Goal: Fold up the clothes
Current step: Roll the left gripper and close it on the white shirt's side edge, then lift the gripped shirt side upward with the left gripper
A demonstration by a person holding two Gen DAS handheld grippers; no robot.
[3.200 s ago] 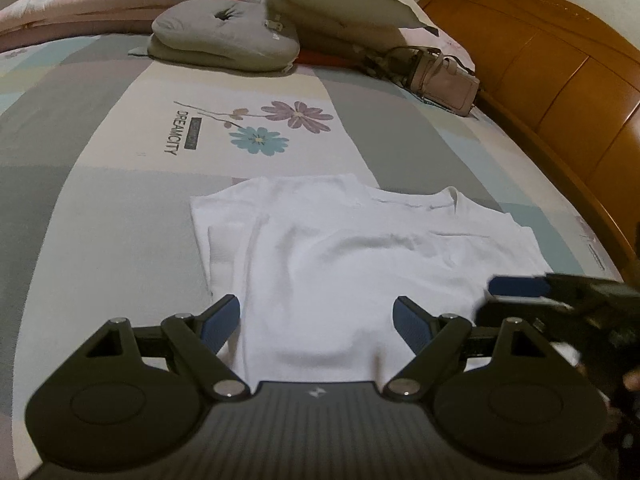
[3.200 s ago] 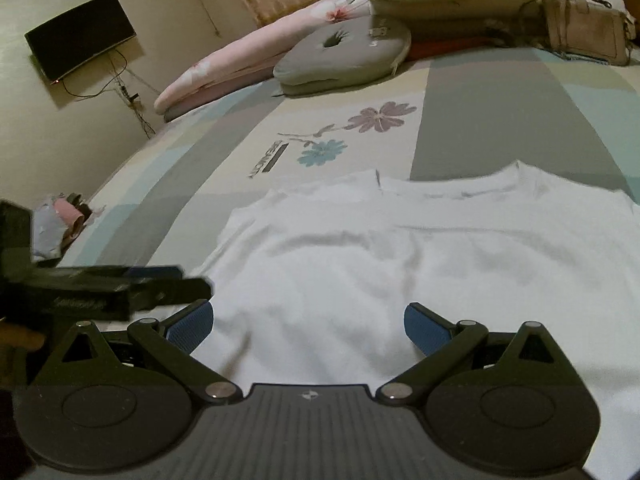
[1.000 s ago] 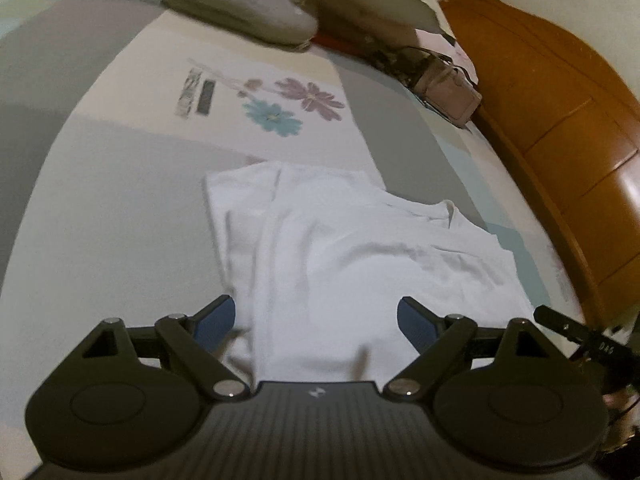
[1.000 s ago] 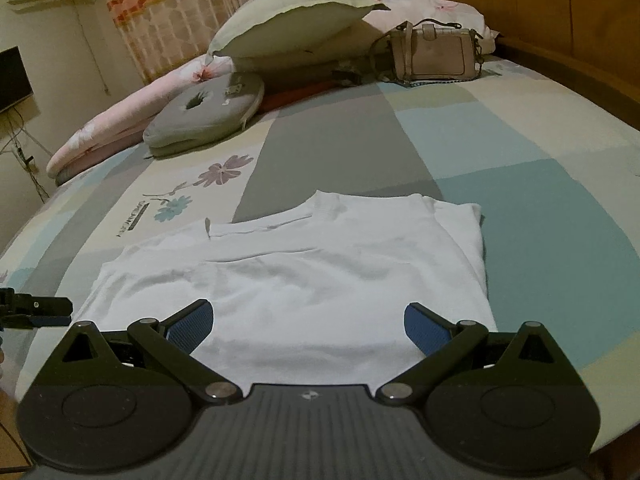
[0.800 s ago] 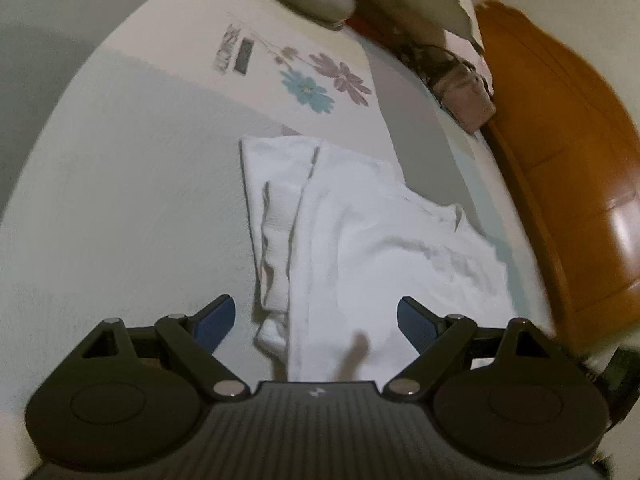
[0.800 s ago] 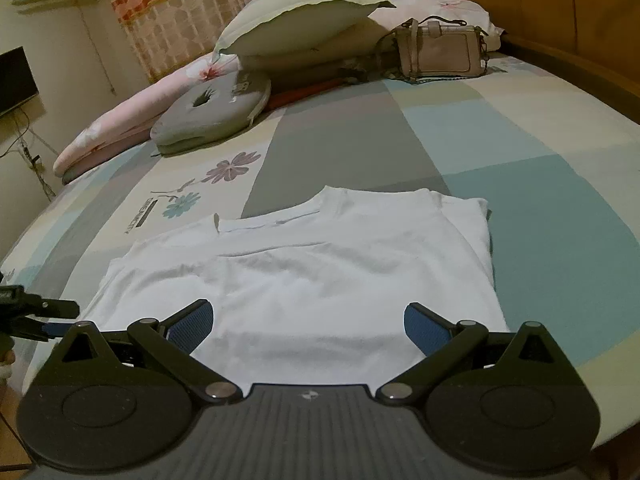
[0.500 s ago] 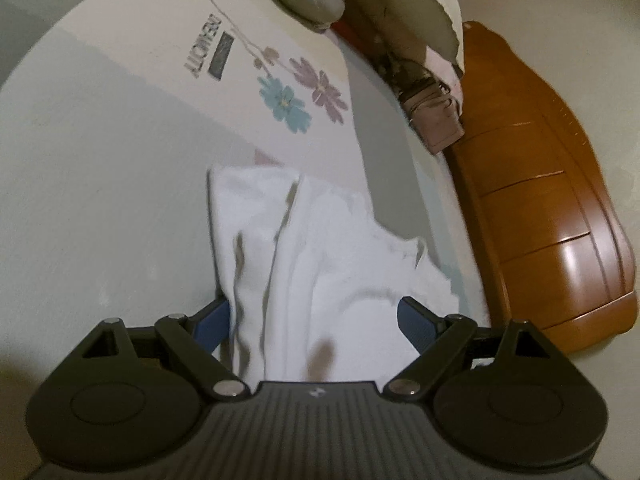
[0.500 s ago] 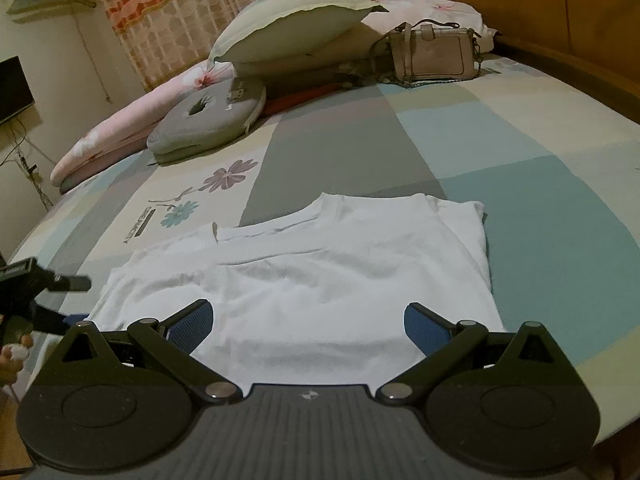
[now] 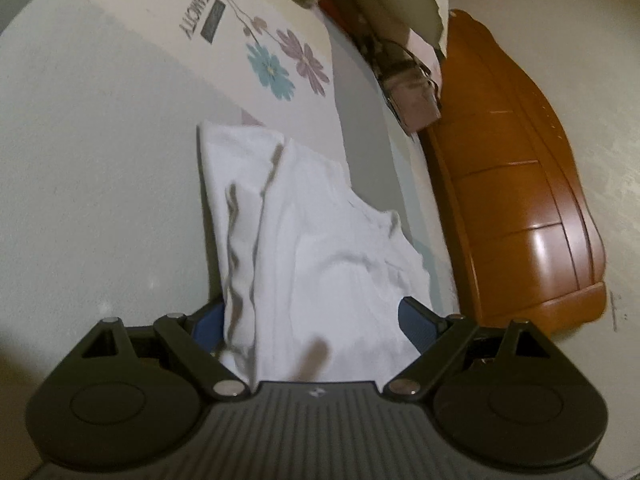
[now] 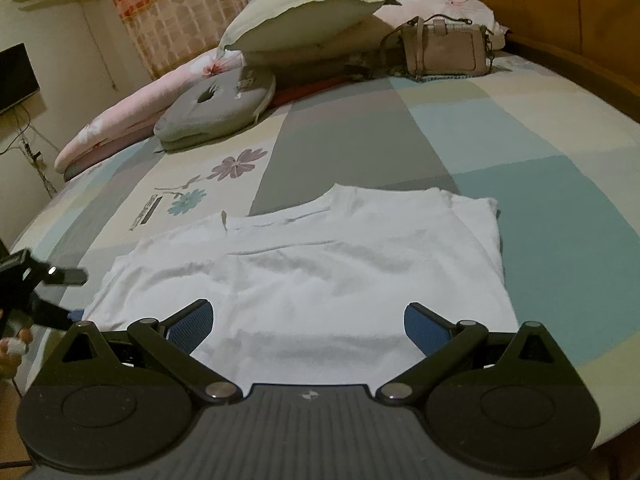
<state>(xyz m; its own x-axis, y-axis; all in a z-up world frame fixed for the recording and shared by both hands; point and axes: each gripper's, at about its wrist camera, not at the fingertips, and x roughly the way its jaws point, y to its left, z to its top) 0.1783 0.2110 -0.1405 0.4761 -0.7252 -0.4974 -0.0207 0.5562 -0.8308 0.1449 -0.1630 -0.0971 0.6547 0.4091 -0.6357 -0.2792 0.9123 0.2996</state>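
Observation:
A white T-shirt [image 10: 312, 272] lies flat on the bed, sleeves folded in, collar at the far side. My right gripper [image 10: 308, 320] stands open just above its near hem, with nothing pinched. My left gripper [image 9: 312, 320] is open too, tilted and low at the shirt's left side. The rumpled side edge of the T-shirt [image 9: 320, 248] lies between its blue pads and partly hides the left pad. In the right wrist view the left gripper [image 10: 74, 294] shows at the far left, held by a hand [image 10: 12, 344].
The patchwork bed sheet [image 10: 560, 200] stretches beyond the shirt. At the head lie a grey cushion [image 10: 220, 108], a large pillow [image 10: 304, 20] and a handbag [image 10: 444, 46]. A wooden bed board [image 9: 520, 180] runs along the right side. A TV [image 10: 14, 76] hangs on the left wall.
My left gripper has rolled and sunk to the shirt's left side, so the side edge now lies between its open fingers. The right gripper has stayed where it was.

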